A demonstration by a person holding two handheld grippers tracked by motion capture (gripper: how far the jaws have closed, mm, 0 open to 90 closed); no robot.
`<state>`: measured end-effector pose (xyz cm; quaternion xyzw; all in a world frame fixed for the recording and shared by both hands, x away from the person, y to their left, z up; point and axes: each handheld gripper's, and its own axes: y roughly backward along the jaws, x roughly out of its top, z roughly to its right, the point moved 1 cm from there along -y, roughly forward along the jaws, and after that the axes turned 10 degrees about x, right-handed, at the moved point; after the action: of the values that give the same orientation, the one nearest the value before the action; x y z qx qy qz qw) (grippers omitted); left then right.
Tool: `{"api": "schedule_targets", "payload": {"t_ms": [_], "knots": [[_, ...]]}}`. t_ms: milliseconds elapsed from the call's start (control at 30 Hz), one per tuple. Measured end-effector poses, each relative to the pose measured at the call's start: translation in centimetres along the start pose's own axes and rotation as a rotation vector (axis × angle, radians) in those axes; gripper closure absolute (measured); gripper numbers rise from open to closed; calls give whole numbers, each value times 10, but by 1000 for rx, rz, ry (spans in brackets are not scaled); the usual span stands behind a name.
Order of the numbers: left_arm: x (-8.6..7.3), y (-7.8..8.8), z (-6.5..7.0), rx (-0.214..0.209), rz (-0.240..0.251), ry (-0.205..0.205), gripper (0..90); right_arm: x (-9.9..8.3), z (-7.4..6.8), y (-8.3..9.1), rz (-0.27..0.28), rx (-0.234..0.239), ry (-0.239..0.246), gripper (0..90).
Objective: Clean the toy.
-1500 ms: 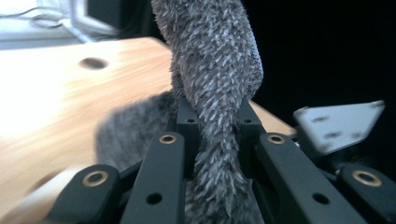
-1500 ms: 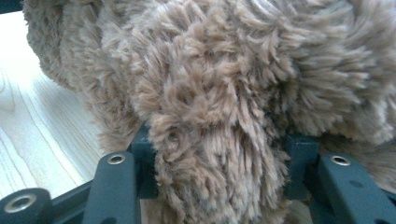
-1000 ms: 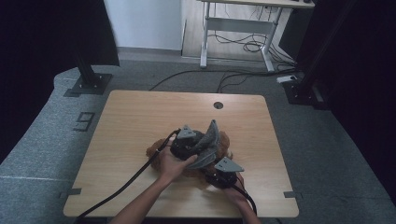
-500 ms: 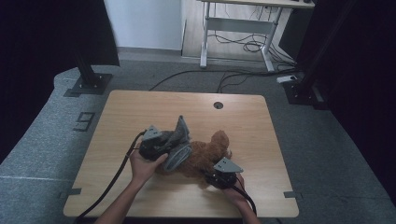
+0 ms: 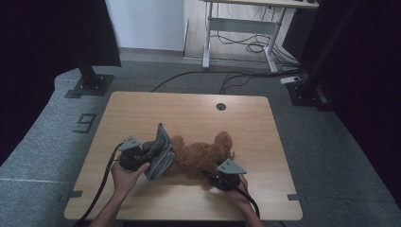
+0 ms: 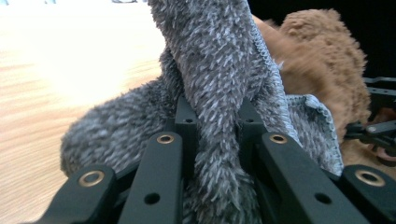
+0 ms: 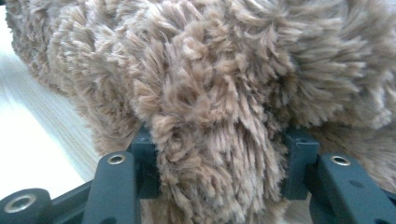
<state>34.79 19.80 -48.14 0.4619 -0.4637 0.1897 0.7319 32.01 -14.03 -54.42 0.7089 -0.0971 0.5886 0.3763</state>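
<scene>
Since a second ago the left gripper has carried the grey cloth leftward off the bear. On the table, the brown bear lies near the front edge, the cloth touching its left side. Left jaws are clamped on a cloth fold; the right gripper grips bear fur.

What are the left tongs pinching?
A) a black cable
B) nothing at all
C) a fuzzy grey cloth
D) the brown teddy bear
C: in the left gripper view, the left tongs are shut on a fold of the fuzzy grey cloth, with the brown teddy bear behind it.
</scene>
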Motion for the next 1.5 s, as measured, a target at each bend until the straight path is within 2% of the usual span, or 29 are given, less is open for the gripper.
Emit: {"api": "schedule_targets", "payload": {"t_ms": [167, 267, 333, 400, 467, 567, 667, 767, 833, 900, 1033, 1133, 1233, 1300, 1367, 1500], "knots": [[-7, -5, -14, 25, -23, 32, 764, 0, 4, -1, -3, -17, 0, 463], [-15, -12, -25, 43, -57, 56, 764, 0, 7, -1, -7, -39, 0, 467], [-21, -16, -30, 30, -71, 85, 764, 0, 10, -1, -6, -40, -8, 469], [-21, -15, -31, 14, -61, 107, 765, 0, 11, -2, -5, -42, -11, 471], [-17, -12, -28, 6, -41, 103, 768, 1, 11, -3, -5, -47, -12, 475], [-4, -4, -14, -21, 20, 66, 770, 0, 12, -2, -5, -46, -19, 476], [15, -2, 5, -69, 74, 30, 770, 0, 13, -2, -3, -41, -26, 477], [30, -14, 24, -72, 64, -21, 768, 2, 11, -4, -2, -48, -22, 479], [35, -29, 31, -58, 34, -36, 766, 2, 12, -6, 0, -54, -23, 480], [37, -42, 30, -55, 18, -21, 766, 3, 13, -8, 2, -61, -27, 481], [42, -56, 22, -41, 26, 4, 767, 9, 20, -15, -7, -96, -33, 486], [45, -64, 16, -17, 25, -12, 769, 15, 27, -26, -5, -119, -37, 491], [49, -71, 9, -8, 22, 2, 770, 20, 34, -36, -7, -133, -35, 492], [50, -73, 6, -11, 16, 12, 772, 23, 39, -40, -6, -135, -40, 492], [47, -73, 6, -17, 8, 4, 774, 23, 40, -41, 0, -130, -39, 489], [36, -65, 8, -61, -2, -6, 776, 15, 36, -31, 9, -81, -29, 431]]}}
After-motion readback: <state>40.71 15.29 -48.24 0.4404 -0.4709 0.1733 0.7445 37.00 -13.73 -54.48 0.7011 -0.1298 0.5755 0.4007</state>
